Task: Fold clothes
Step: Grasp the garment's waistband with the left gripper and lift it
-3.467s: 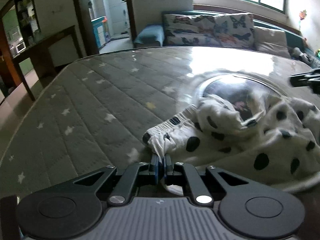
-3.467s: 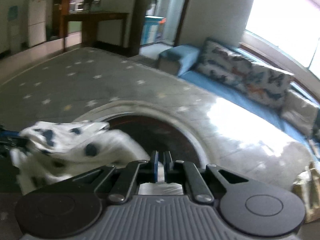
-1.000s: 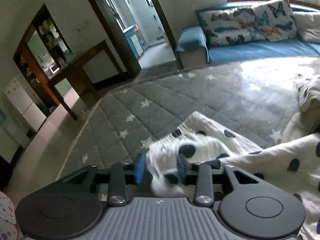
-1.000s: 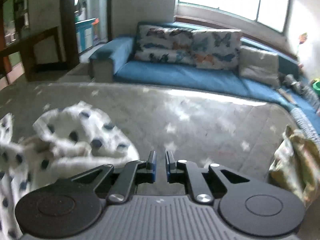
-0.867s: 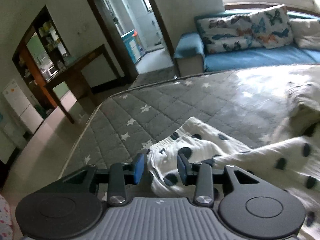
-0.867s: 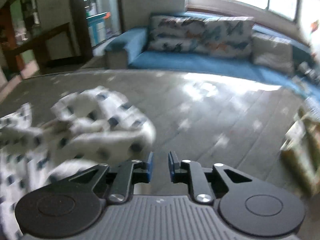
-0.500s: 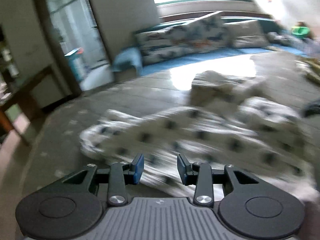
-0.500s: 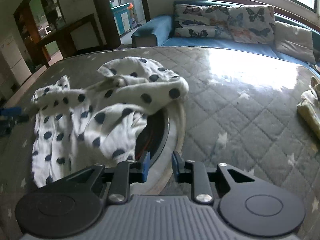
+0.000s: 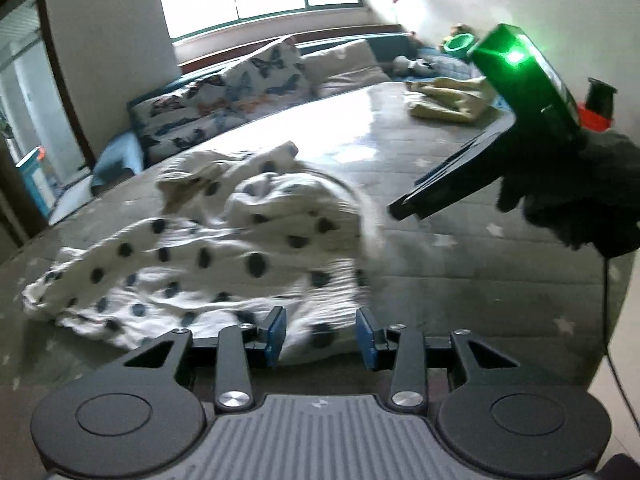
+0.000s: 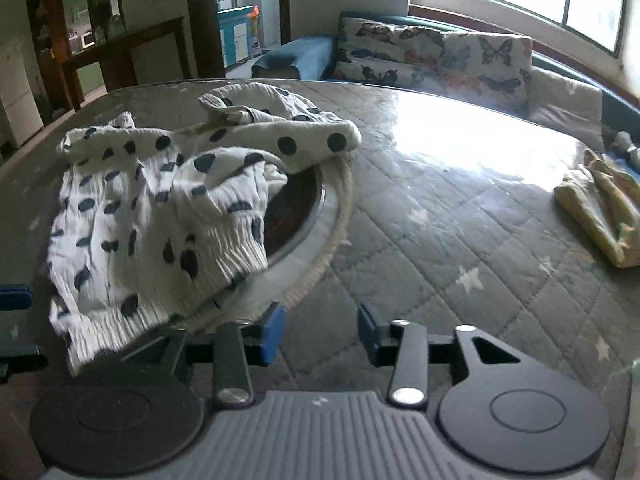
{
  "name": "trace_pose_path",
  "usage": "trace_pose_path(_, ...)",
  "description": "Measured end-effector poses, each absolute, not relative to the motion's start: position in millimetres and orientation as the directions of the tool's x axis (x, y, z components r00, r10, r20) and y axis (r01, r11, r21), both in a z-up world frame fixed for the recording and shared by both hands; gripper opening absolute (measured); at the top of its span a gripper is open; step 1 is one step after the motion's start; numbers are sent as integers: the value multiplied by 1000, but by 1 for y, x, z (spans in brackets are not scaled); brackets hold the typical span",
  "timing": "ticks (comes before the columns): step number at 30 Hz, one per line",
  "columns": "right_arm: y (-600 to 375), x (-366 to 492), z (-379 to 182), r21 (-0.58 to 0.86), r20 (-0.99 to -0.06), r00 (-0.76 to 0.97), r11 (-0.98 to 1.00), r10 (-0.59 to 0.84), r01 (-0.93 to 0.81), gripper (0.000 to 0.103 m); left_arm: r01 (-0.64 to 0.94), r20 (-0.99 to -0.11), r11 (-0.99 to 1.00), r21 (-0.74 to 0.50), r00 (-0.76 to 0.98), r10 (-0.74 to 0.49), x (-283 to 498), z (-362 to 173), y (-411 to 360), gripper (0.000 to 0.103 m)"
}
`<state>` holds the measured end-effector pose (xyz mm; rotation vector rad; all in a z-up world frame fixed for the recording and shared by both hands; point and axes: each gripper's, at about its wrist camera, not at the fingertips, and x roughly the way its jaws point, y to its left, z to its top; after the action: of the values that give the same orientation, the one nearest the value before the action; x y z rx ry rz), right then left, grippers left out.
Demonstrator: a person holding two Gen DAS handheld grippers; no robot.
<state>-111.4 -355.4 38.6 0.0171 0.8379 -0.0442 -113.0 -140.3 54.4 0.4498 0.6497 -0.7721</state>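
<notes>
A white garment with dark polka dots [image 9: 208, 256] lies crumpled on the grey star-quilted table cover [image 9: 460, 256]. In the right wrist view the garment [image 10: 160, 200] lies to the left, its ribbed cuff toward me, partly over a round inset [image 10: 296, 208] in the table. My left gripper [image 9: 320, 336] is open, its blue pads just short of the garment's near edge. My right gripper [image 10: 318, 330] is open and empty over bare cover, right of the garment. The right gripper's black body [image 9: 500, 132] with a green light shows from the side in the left wrist view.
A folded yellowish cloth [image 10: 600, 208] lies at the table's right side, also in the left wrist view [image 9: 448, 100]. A blue sofa with butterfly cushions [image 10: 432, 60] stands behind the table. A dark wooden desk [image 10: 120, 60] and a doorway are at the far left.
Both grippers have let go of the garment and opened wide. The garment now lies on the table. The left gripper has swung right and pulled back to its near edge.
</notes>
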Motion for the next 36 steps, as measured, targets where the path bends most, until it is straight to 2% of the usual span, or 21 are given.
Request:
trace_pose_path(5,-357,-123,30,-9,-741,669,998,-51,65,46,762,-697,627,162,538,-474,-112,42,-158,50)
trace_pose_path(8,-360,-127,28,7,-735,676,997,-47,77,49,749,-716,644,155,534,-449,-103,35,-161,37)
trace_pose_path(10,-360,-129,28,14,-731,681,997,-46,82,51,742,-720,655,140,531,-447,-99,33,-158,35)
trace_pose_path(12,-361,-131,27,20,-728,684,996,-42,83,51,739,-719,659,139,533,-445,-97,33,-155,23)
trace_pose_path(14,-361,-133,28,22,-726,686,996,-40,82,51,733,-715,667,133,537,-448,-96,36,-149,19)
trace_pose_path(16,-361,-135,29,32,-724,690,996,-31,77,51,726,-706,677,123,543,-455,-94,43,-142,10)
trace_pose_path(21,-347,-136,30,40,-717,697,999,9,28,52,704,-656,698,128,588,-472,-80,75,-130,3)
trace_pose_path(28,-314,-124,28,28,-705,707,998,60,-57,52,681,-597,724,109,627,-500,-57,118,-116,2)
trace_pose_path(31,-312,-123,30,29,-701,710,998,66,-64,53,739,-611,669,74,564,-555,-67,118,-116,5)
trace_pose_path(34,-314,-123,31,25,-702,709,998,61,-61,53,775,-646,624,99,527,-552,-78,99,-128,6)
trace_pose_path(35,-316,-123,30,28,-703,709,998,59,-56,53,783,-661,613,103,514,-546,-81,90,-133,9)
trace_pose_path(36,-318,-124,30,30,-703,709,998,57,-51,53,790,-675,604,105,503,-541,-83,83,-138,19)
